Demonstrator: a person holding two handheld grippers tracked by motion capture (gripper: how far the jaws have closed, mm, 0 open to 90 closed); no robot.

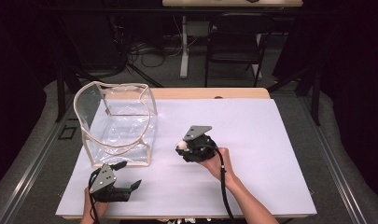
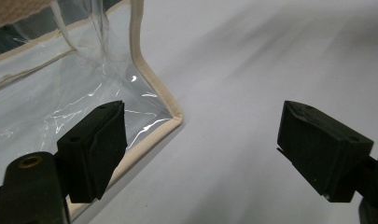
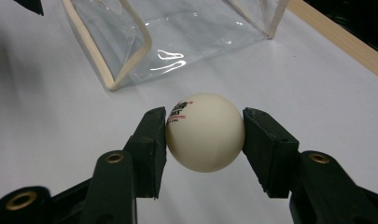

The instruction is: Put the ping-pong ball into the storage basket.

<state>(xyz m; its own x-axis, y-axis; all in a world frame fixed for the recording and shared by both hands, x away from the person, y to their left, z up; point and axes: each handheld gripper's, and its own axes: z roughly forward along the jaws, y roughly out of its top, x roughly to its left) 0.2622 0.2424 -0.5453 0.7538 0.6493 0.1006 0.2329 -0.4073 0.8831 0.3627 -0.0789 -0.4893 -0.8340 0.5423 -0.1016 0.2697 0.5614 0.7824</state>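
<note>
Here, the clear bag stands open on the white table. Left gripper rests just in front of the bag's near corner, jaws wide apart, nothing between them. Right gripper, just right of the bag, is clamped on a white ball.

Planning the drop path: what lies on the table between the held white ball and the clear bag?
Nothing: in the right gripper view, only bare white table separates the ball, clamped in the right gripper, from the clear bag.
</note>
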